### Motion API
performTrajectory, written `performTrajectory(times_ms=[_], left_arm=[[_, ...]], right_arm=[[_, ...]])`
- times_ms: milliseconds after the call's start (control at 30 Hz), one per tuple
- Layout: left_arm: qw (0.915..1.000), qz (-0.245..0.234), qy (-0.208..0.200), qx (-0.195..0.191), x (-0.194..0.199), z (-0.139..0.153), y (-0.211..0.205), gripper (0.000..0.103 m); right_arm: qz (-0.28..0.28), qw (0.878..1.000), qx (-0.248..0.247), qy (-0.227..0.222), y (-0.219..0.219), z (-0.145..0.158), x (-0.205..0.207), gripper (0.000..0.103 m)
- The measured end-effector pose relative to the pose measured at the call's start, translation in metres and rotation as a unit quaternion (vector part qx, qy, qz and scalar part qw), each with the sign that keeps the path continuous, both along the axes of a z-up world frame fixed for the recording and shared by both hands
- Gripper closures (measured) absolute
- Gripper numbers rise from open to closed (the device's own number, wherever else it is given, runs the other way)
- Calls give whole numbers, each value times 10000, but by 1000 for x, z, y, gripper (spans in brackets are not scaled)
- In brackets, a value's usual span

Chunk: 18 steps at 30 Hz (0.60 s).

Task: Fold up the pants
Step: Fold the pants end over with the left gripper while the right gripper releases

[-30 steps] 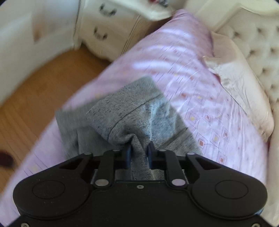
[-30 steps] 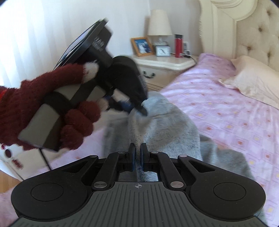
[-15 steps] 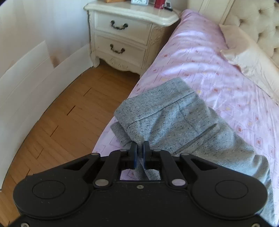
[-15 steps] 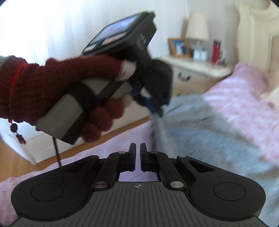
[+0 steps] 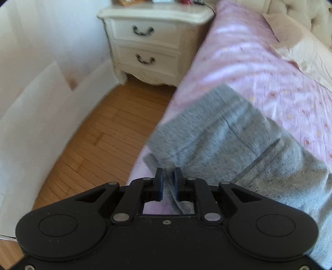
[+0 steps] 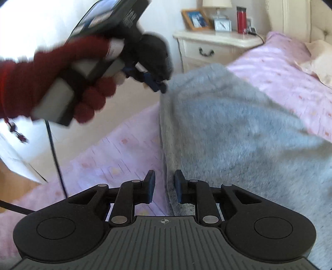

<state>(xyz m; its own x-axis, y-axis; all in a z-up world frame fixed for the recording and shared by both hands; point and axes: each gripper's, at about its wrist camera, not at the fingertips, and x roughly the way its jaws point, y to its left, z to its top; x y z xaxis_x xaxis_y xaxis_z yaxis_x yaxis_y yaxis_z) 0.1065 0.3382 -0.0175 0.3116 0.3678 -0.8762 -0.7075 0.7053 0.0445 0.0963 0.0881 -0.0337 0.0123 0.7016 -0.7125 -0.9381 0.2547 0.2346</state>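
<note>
Grey pants (image 5: pixel 228 141) lie on the pink bed sheet (image 5: pixel 259 68) near the bed's left edge. In the left wrist view my left gripper (image 5: pixel 168 176) has its jaws a little apart with a grey fold of the pants between them. In the right wrist view the pants (image 6: pixel 238 128) fill the right side. My right gripper (image 6: pixel 165 180) is open, and the pants' edge runs between its fingers without being pinched. The left gripper (image 6: pixel 159 87), held by a red-gloved hand (image 6: pixel 62 68), sits at the pants' far corner.
A cream nightstand (image 5: pixel 155 41) stands by the bed head, with a lamp, photo frame, clock and red bottle (image 6: pixel 240 19) on it. A pillow (image 5: pixel 300 47) lies at the tufted headboard. Wooden floor (image 5: pixel 99 135) and a white wall lie left of the bed. A black cable (image 6: pixel 54 149) hangs from the left gripper.
Both grippers have loosened: the right one opened from shut, the left jaws parted slightly. The pants have been lowered and spread flatter on the bed, toward its left edge.
</note>
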Motion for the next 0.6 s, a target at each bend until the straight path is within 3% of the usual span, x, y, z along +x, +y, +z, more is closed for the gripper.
performTrajectory(times_ms=[100,133,233,333,433,600], left_arm=[[9947,405,-39,944,-9,24,-14,87],[9937,427,-188,1019,-10,31,-17,87],[9944,172,-711,769,-2,48,-27,87],[9950,-459,-833,308,25,45,-44,86],[9913,-1075,-724,-250,47,25,-59,83],[9865,-1584,-267,-327,41,-19,-72,84]], right_arm=[[-350,9981,506,82,-20,20,24,82],[-541,9962,685,-32,-27,26,35,82],[-1308,9867,916,-295,-45,37,76,81],[-2159,9731,801,38,-59,34,127,77],[-2806,9567,614,481,-73,22,162,76],[-3015,9445,673,1116,-91,1,179,75]])
